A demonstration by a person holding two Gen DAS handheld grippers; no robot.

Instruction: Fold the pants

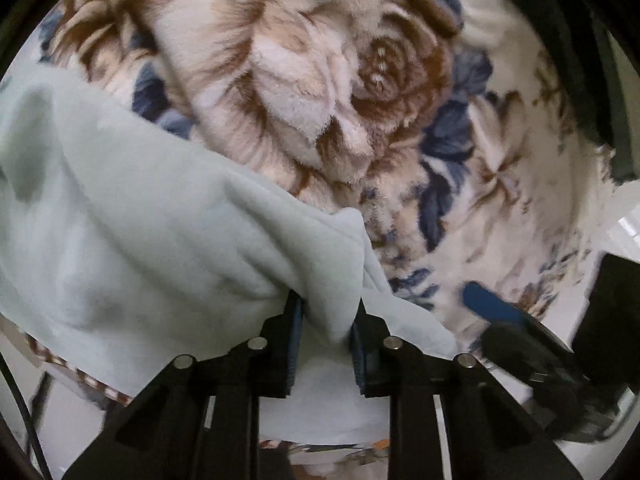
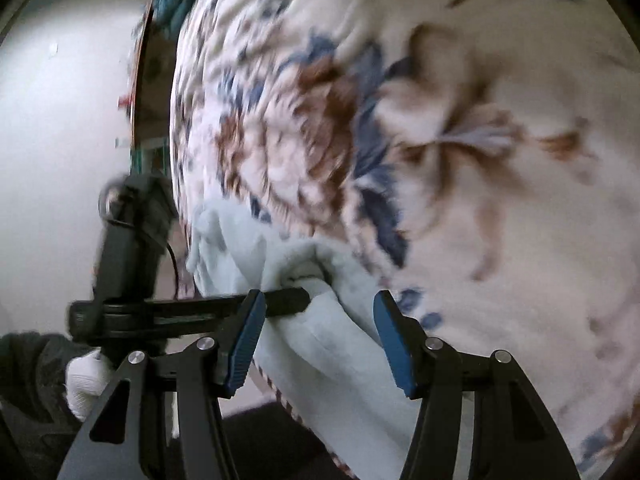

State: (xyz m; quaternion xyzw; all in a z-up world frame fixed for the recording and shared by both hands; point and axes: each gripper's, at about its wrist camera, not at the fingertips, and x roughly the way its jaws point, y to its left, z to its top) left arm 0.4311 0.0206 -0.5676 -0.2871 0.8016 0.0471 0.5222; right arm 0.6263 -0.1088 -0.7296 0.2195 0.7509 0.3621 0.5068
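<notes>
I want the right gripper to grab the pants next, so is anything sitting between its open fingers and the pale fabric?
Partly. The right gripper is open with the pale pants directly ahead, but the left gripper, shut on the same fabric, reaches in from the left past the right gripper's left finger. Nothing else blocks it on the floral blanket.

pants [image 1: 140, 220]: pale mint, plain | blanket [image 1: 328, 92]: cream plush with brown roses and navy leaves | left gripper [image 1: 326, 320]: black with blue pads | right gripper [image 2: 318, 312]: black, blue ribbed pads | glove [image 2: 86, 380]: white knit | sleeve [image 2: 28, 368]: dark
</notes>
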